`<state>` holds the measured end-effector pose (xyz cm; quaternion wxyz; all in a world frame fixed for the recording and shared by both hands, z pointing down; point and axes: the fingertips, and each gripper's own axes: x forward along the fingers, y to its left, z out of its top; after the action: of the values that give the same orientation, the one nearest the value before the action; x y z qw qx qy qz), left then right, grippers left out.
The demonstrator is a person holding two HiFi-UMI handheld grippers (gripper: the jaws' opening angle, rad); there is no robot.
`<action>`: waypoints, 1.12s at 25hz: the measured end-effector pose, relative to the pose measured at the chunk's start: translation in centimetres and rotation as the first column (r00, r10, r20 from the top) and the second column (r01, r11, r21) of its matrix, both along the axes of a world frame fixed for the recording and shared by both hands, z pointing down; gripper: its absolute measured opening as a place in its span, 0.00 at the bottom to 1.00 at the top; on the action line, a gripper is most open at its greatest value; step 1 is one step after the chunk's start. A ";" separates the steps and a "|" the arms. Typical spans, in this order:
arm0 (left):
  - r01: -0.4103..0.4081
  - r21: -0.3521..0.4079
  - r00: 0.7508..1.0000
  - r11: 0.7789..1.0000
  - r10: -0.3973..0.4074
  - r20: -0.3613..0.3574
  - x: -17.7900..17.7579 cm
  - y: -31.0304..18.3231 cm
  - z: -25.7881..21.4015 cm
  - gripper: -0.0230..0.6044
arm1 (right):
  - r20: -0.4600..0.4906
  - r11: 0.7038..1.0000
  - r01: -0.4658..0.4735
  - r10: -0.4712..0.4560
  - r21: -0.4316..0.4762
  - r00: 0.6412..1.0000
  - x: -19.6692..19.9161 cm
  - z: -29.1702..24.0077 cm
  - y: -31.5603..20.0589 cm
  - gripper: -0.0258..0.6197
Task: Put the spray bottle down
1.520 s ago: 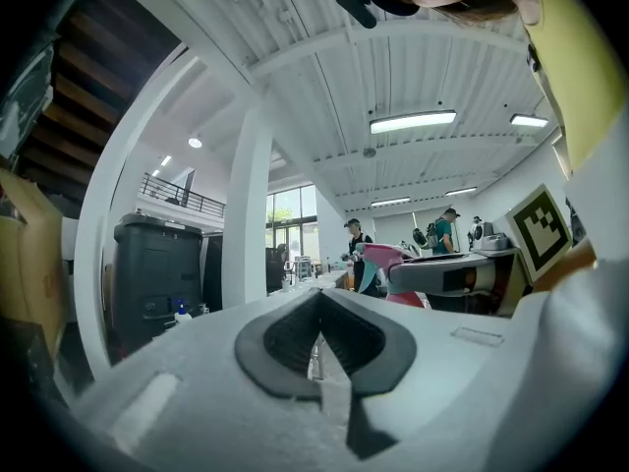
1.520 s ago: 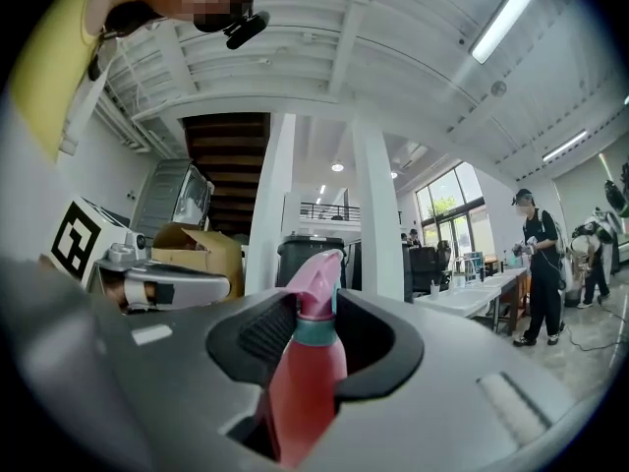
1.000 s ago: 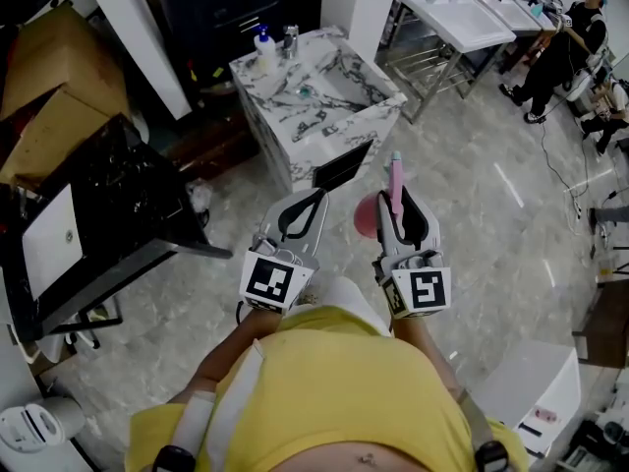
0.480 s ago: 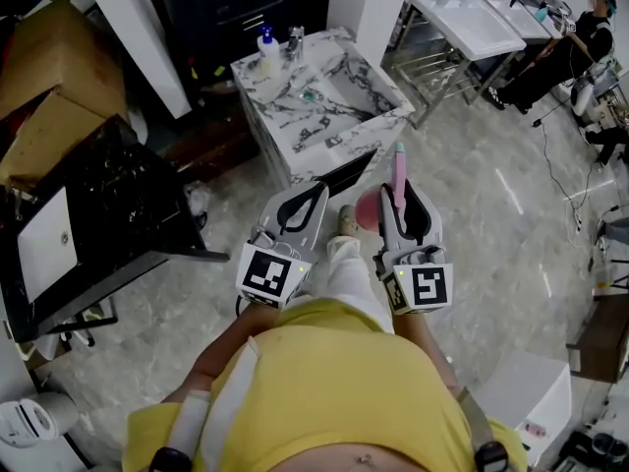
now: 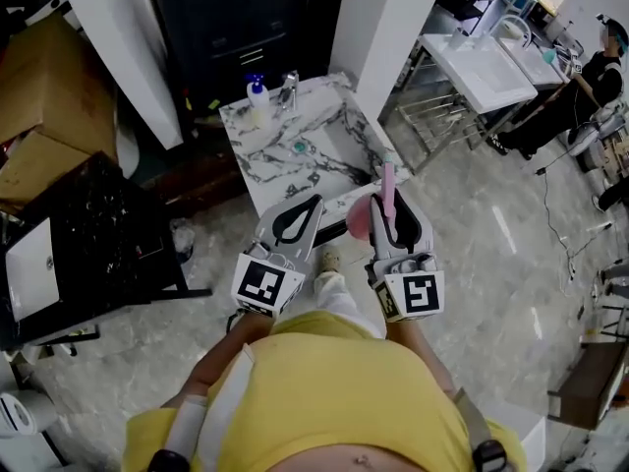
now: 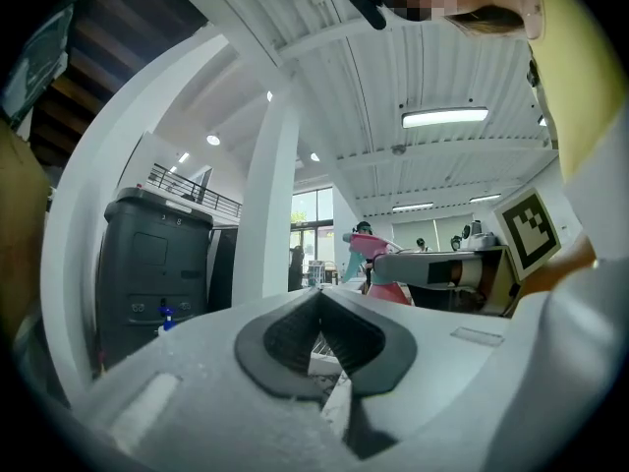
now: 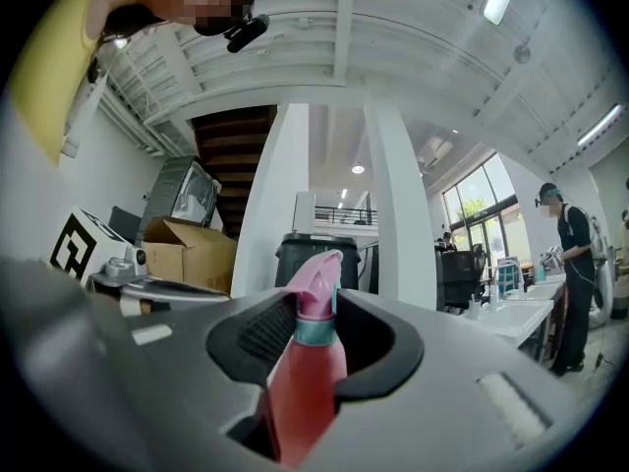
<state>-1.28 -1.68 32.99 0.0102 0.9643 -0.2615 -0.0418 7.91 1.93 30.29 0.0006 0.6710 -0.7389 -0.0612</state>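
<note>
Spray bottle (image 7: 303, 362) was not yet set down: it stood upright in the grip of the right claw (image 5: 393, 205), carried in the air by the near corner of the bench (image 5: 334, 131). The placing and the release both remained, as I judged it. That bench was a blocky cabinet with a glossy white top veined in grey. The left claw (image 5: 311, 205), smooth pale plastic with dark ribbed pads, was closed on nothing. The bottle had a red plastic body, a teal collar and a pink trigger head. A small blue-topped pump bottle (image 5: 257, 94) stood at the bench's far edge.
</note>
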 end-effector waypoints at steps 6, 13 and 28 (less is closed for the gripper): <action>0.058 0.019 0.998 0.998 -0.058 0.014 5.7 -7.3 -1.1 0.05 | 0.025 0.997 0.076 -0.076 -0.015 0.997 5.4 -1.3 -8.9 0.23; 0.143 0.006 0.989 0.990 -0.143 0.030 9.5 -14.5 -0.8 0.05 | 0.014 0.986 0.161 -0.160 -0.041 0.987 9.6 -0.2 -16.8 0.23; 0.281 -0.030 0.958 0.959 -0.279 0.063 12.4 -21.7 1.4 0.05 | 0.056 0.952 0.298 -0.295 -0.067 0.954 12.5 2.4 -25.2 0.23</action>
<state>11.08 -23.41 34.40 0.0154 0.9180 -0.3961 -0.0097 20.43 -23.27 32.69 -0.0004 0.5533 -0.8328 -0.0178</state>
